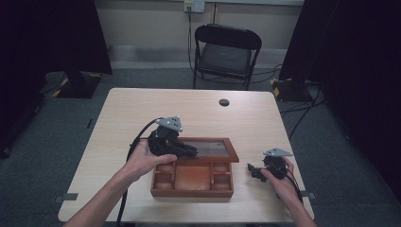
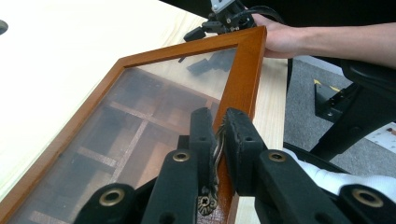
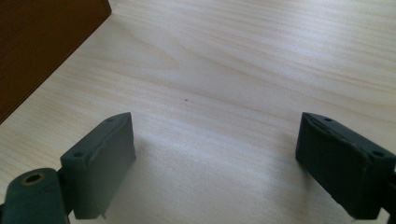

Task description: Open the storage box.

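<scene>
A brown wooden box [image 1: 191,192] with several compartments stands at the table's front middle. Its glass-paned lid [image 1: 215,150] is raised and tilts back. My left gripper [image 1: 191,152] reaches in from the left and is shut on the lid. In the left gripper view the jaws [image 2: 219,126] pinch a small metal clasp [image 2: 215,156] on the lid's wooden frame [image 2: 243,79], and the compartments show through the glass. My right gripper [image 1: 253,170] rests on the table to the right of the box, apart from it. Its jaws [image 3: 215,154] stand open over bare wood, with the box wall [image 3: 42,46] at the upper left.
The light wooden table [image 1: 189,113] has a round cable hole [image 1: 224,102] near its far edge. A black folding chair [image 1: 227,52] stands behind the table. Dark curtains hang at both sides, and cables lie on the floor at the right.
</scene>
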`<state>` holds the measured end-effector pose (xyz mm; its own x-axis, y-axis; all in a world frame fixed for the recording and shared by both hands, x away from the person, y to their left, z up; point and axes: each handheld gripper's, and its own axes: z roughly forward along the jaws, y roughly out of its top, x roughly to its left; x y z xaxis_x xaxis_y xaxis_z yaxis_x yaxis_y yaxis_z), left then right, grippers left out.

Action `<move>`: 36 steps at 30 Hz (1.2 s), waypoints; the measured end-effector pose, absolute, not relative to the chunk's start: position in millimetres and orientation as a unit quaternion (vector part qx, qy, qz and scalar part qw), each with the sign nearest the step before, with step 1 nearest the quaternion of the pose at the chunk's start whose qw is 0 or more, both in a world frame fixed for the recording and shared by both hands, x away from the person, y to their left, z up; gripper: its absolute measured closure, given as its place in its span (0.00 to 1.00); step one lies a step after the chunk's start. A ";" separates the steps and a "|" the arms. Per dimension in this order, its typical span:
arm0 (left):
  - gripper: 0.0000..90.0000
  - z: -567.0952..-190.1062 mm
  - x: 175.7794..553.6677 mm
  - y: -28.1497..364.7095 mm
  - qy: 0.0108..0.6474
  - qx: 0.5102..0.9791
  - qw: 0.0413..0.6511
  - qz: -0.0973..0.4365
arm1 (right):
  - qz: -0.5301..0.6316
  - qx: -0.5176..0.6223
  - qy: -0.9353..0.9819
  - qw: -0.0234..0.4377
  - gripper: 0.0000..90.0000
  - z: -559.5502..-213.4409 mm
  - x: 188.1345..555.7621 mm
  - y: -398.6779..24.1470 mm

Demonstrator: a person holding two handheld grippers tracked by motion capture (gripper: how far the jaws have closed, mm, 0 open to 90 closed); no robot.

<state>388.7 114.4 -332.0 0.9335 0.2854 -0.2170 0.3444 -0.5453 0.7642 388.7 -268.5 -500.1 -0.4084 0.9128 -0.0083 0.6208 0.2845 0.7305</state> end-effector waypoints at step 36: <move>0.91 -313.6 405.7 112.4 0.196 0.870 0.451 -0.016 | 0.332 0.498 0.771 0.219 0.13 -500.0 388.7 -268.6</move>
<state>405.7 112.4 -313.6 0.9227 0.3265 -0.2049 0.3556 -0.5157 0.7795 388.7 -268.6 -500.0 -0.4084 0.9128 -0.0080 0.6215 0.2844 0.7299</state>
